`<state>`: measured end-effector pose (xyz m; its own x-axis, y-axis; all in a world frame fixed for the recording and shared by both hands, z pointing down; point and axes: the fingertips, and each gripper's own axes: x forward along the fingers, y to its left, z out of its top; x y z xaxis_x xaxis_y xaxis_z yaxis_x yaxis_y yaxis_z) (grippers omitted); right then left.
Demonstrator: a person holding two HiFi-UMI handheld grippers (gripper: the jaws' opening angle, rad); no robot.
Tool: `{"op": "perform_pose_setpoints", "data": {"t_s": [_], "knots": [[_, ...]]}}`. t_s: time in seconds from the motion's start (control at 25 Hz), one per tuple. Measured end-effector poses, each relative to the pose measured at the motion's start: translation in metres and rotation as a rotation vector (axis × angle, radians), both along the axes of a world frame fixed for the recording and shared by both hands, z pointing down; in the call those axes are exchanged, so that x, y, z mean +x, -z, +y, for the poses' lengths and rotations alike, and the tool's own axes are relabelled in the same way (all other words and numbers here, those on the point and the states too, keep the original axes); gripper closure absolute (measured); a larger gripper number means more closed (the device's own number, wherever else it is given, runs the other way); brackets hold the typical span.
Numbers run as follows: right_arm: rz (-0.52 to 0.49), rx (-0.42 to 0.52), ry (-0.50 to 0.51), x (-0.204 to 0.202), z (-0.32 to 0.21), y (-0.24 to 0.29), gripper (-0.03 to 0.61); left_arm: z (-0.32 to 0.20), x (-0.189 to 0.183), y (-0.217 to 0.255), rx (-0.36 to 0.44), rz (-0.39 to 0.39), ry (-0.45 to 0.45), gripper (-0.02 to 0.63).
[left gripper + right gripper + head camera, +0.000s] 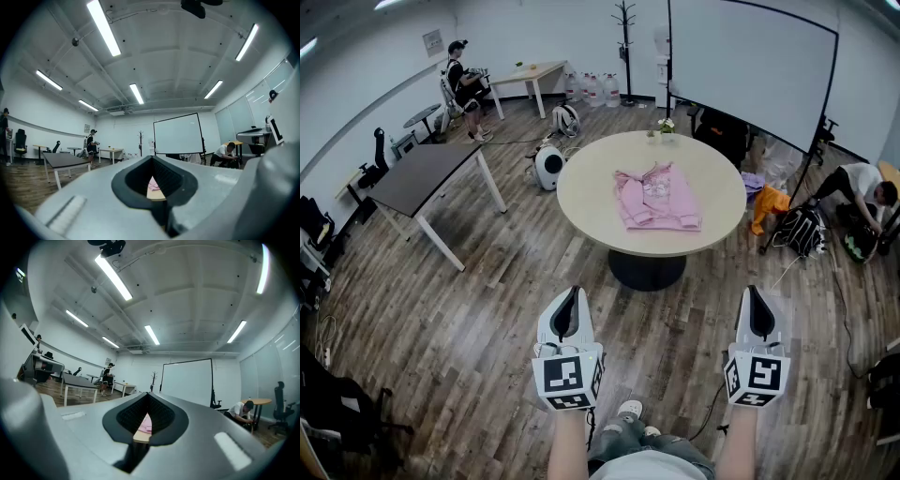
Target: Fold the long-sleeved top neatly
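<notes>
we judge the step in hand to be the approach, since nothing is grasped yet. to do it well we should close in on the round desk (581, 192) squarely. both sets of jaws should spread before they reach the cloth, and each should then come in low over a separate edge of the garment, so it is lifted evenly, not dragged into a heap.

the left hand-held gripper (571, 294) and the right hand-held gripper (757, 294) sit at the bottom of the head view, held level. both are clenched with tips meeting and empty.

the pink long-sleeved top (658, 197) lies rumpled on the middle of the desk, in the upper centre of the frame. it is well apart from both grippers, with bare wooden floor between. each gripper view shows it as a small pink patch past the closed jaws.
</notes>
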<state>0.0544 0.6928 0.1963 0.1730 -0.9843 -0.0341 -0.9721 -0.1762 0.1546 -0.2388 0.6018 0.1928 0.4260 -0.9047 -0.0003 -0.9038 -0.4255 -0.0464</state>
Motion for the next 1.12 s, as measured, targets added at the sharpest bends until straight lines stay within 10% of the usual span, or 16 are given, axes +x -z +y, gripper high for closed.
{"op": "perform_pose_setpoints", "data": {"t_s": [1.12], "knots": [[-0.025, -0.022, -0.029, -0.002, -0.073, -0.017, 0.550, -0.078, -0.002, -0.012, -0.014, -0.002, -0.013, 0.550]]}}
